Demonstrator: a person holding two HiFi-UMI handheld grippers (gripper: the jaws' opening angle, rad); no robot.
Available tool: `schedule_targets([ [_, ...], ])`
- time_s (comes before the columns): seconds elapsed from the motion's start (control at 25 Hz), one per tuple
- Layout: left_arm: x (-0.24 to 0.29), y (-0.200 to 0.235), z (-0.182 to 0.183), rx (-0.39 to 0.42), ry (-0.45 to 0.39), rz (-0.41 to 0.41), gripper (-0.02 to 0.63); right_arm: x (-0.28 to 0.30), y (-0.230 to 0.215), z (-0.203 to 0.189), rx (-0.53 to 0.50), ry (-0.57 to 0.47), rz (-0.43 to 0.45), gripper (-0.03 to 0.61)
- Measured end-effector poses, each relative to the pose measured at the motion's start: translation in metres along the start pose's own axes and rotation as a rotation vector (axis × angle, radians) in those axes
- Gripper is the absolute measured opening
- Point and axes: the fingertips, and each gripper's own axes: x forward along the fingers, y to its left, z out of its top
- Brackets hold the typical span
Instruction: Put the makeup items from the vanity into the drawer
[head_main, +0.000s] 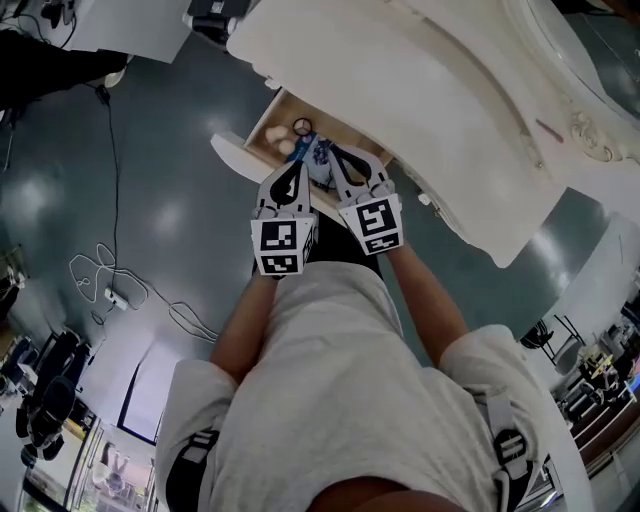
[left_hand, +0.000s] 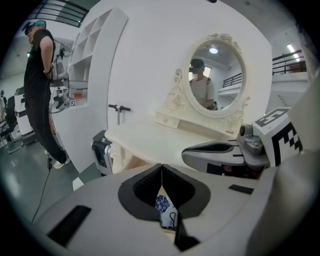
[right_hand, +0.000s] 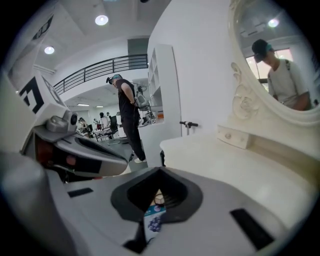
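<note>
Glossy grey-green floor (head_main: 150, 200). Spreads beneath everything in the head view.

Cream-white carved vanity table (head_main: 400, 110). Fills the upper right of the head view. Carries at its back an oval mirror in an ornate cream frame (left_hand: 217, 80), which reflects a person in a pale shirt and dark cap.

Person in black clothes (left_hand: 37, 85). Stands well apart from the vanity, at the far left of the left gripper view.

Shallow light-wood drawer (head_main: 262, 125). Juts open from under the vanity's front edge, with its white front panel outermost. Holds the makeup items: a blue-and-white patterned pouch (head_main: 320, 160) near the middle and two small round beige pieces (head_main: 300, 127) nearer the left end.

Left gripper (head_main: 298, 165), white with black pads. Hovers just above the open drawer, tips aimed down at the pouch. Keeps its jaws pressed together at the tips and grips nothing; shows only a sliver of the pouch beyond, through the slit below the tips.

Right gripper (head_main: 335, 155), same build. Hangs just beside the left one, over the same drawer. Has jaws likewise closed tip to tip and empty, with the pouch and a beige piece visible beyond them.
</note>
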Motion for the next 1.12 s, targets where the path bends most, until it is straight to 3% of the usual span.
schedule_targets([
  [0.56, -0.005, -0.065, 0.033, 0.048, -0.079, -0.026, 0.006, -0.071, -0.044, 0.022, 0.038, -0.094, -0.086, 0.015],
  [1.12, -0.002, -0.135, 0.055, 0.150, -0.065, -0.309, 0.008, -0.146, -0.082, 0.018, 0.192, -0.100, -0.420, 0.014],
])
